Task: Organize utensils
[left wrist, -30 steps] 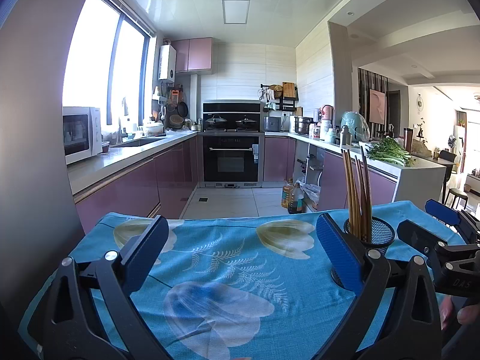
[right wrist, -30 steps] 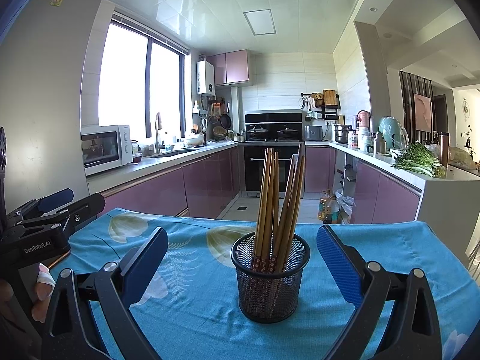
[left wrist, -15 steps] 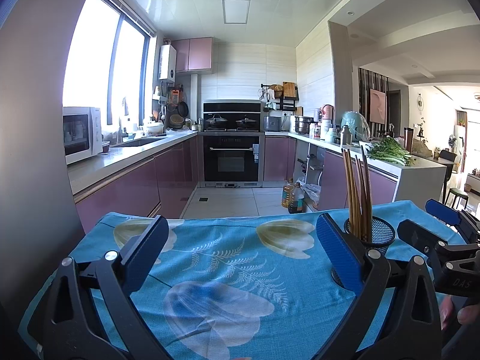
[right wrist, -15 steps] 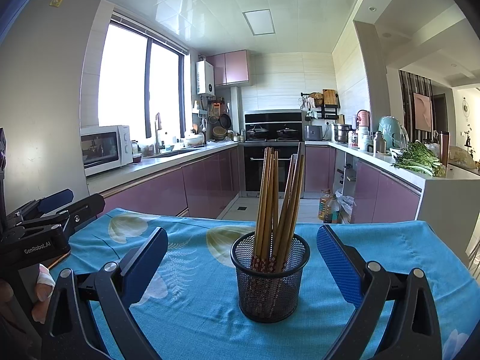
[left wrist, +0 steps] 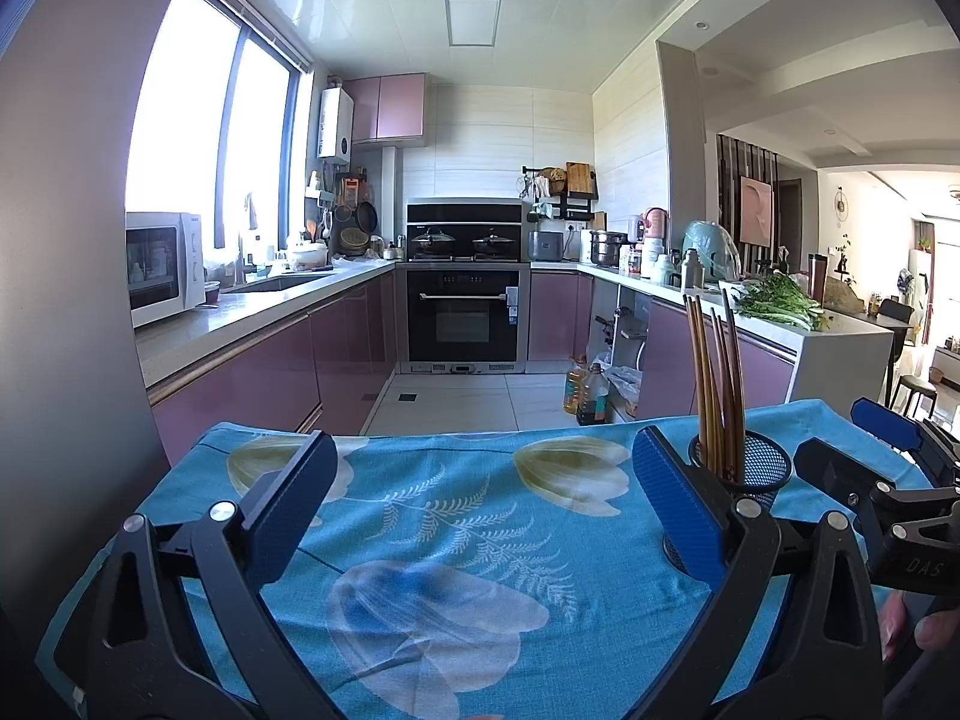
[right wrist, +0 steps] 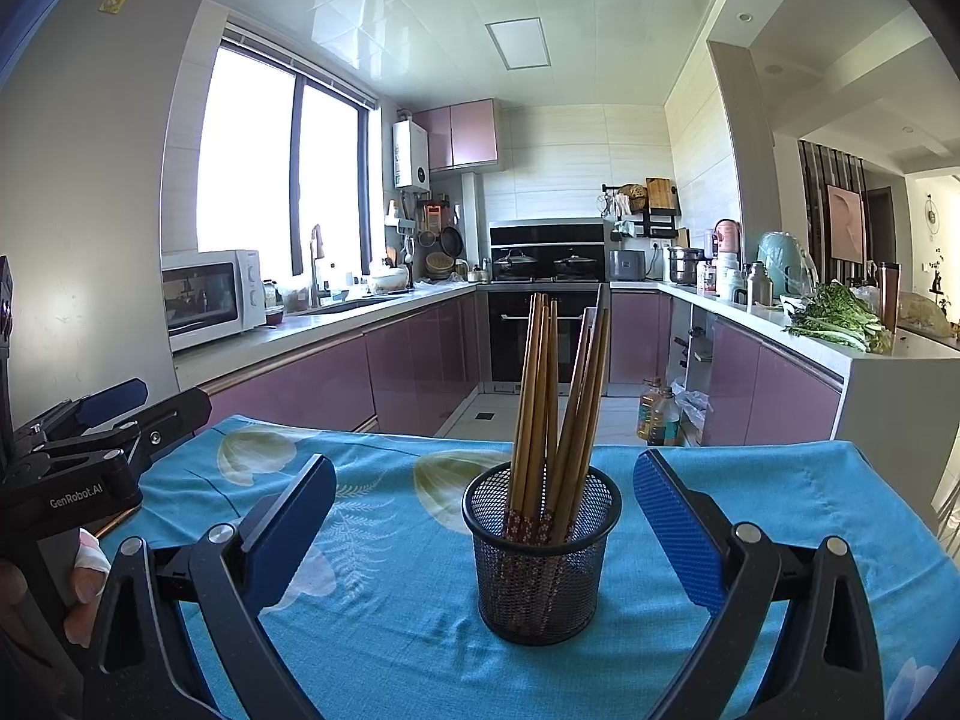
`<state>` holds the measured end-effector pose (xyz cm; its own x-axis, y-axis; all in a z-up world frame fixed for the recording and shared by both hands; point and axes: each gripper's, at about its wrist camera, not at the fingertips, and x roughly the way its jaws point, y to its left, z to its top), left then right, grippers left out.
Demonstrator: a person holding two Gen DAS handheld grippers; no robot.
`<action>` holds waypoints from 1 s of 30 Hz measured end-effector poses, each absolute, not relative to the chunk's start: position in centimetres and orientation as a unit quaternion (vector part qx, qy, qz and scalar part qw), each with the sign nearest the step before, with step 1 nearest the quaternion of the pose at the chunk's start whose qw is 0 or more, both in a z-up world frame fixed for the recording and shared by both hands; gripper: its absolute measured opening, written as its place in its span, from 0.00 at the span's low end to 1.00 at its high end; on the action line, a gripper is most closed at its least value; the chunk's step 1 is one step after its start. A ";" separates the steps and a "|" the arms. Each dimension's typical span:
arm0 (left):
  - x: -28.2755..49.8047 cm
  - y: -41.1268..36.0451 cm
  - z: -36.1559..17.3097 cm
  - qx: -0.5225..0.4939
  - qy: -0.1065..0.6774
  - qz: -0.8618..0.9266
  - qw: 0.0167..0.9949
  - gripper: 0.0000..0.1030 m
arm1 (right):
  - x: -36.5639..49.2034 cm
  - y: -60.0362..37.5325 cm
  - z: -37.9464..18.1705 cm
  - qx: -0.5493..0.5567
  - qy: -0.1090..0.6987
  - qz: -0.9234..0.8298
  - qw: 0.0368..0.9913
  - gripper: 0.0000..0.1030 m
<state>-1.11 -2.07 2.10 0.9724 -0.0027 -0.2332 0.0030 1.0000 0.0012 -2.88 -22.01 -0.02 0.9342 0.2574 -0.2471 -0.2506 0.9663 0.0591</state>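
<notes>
A black mesh cup (right wrist: 540, 552) stands on the blue flowered tablecloth (right wrist: 390, 618) and holds several wooden chopsticks (right wrist: 558, 396) upright. My right gripper (right wrist: 485, 525) is open, its blue pads on either side of the cup and a little nearer the camera, touching nothing. In the left wrist view the same cup (left wrist: 747, 471) and chopsticks (left wrist: 714, 390) sit behind the right pad. My left gripper (left wrist: 480, 504) is open over bare cloth (left wrist: 456, 540), with nothing between its fingers. Each gripper appears at the edge of the other's view: right gripper (left wrist: 888, 468), left gripper (right wrist: 96, 438).
The table ends at its far edge, with the kitchen floor beyond. Purple cabinets line both sides, with a microwave (right wrist: 210, 297) on the left counter and greens (right wrist: 840, 318) on the right. An oven (left wrist: 462, 324) stands at the back. A person's fingers (left wrist: 918, 630) hold the right gripper.
</notes>
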 end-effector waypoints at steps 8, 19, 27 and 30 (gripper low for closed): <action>-1.1 -2.0 2.1 0.001 0.117 -0.001 0.993 0.94 | -2.9 -21.9 -0.1 0.014 0.127 0.128 0.984 0.93; -1.3 -1.9 2.0 0.000 0.117 0.000 0.993 0.94 | -2.9 -21.9 -0.1 0.015 0.127 0.128 0.983 0.93; -0.4 -1.1 1.3 -0.006 0.149 0.006 0.989 0.94 | -2.8 -22.9 -0.5 0.008 0.138 0.115 0.984 0.93; 1.4 0.1 0.3 -0.008 0.199 0.015 0.980 0.94 | -1.7 -25.1 -1.2 0.004 0.171 0.093 0.981 0.93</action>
